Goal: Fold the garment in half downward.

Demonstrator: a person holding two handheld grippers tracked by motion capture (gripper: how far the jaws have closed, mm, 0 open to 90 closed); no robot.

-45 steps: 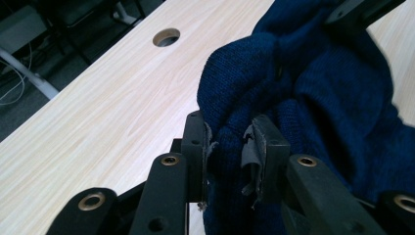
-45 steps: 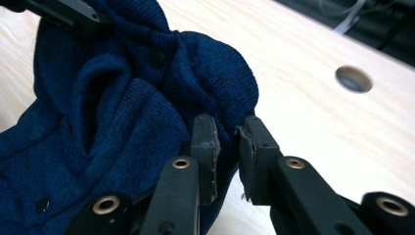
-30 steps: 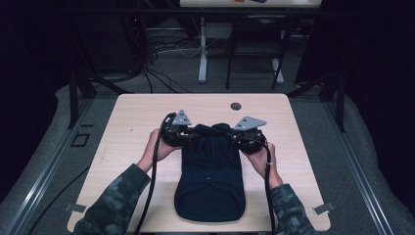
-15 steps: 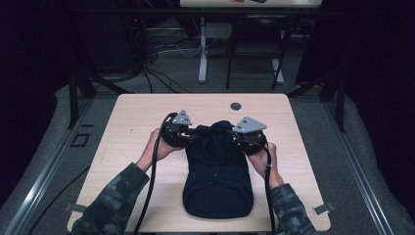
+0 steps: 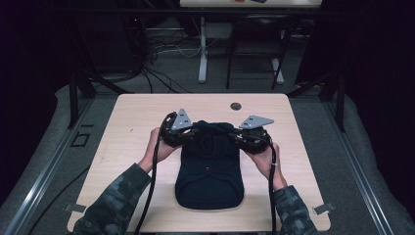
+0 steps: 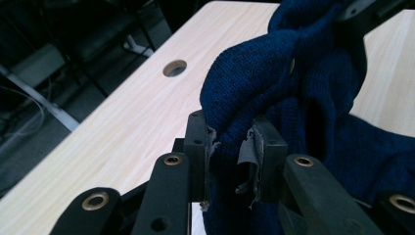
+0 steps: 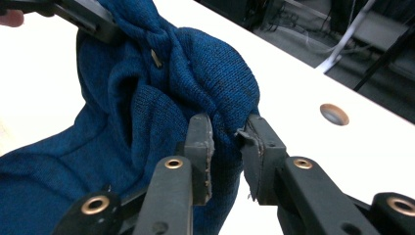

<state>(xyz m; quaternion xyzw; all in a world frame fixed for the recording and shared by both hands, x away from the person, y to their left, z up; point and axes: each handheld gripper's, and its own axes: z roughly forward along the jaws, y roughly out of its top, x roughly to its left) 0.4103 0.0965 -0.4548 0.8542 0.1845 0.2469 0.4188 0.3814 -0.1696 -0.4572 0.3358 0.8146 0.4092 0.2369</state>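
A pale wooden tabletop (image 5: 127, 147) has a round cable hole (image 5: 236, 106) near its far edge. Beyond it, cables (image 5: 161, 49) sprawl across the grey floor (image 5: 186, 81) beside a white table leg (image 5: 202, 49).

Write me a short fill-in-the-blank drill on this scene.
1. The knitted garment on the table is dark ____ in colour.
2. The left hand-held gripper is shut on a fold of the ____.
3. The right hand-held gripper also grips the garment, so it is held by ____ grippers.
4. Near the table's far edge is a round ____.

Missing words: blue; garment; both; hole
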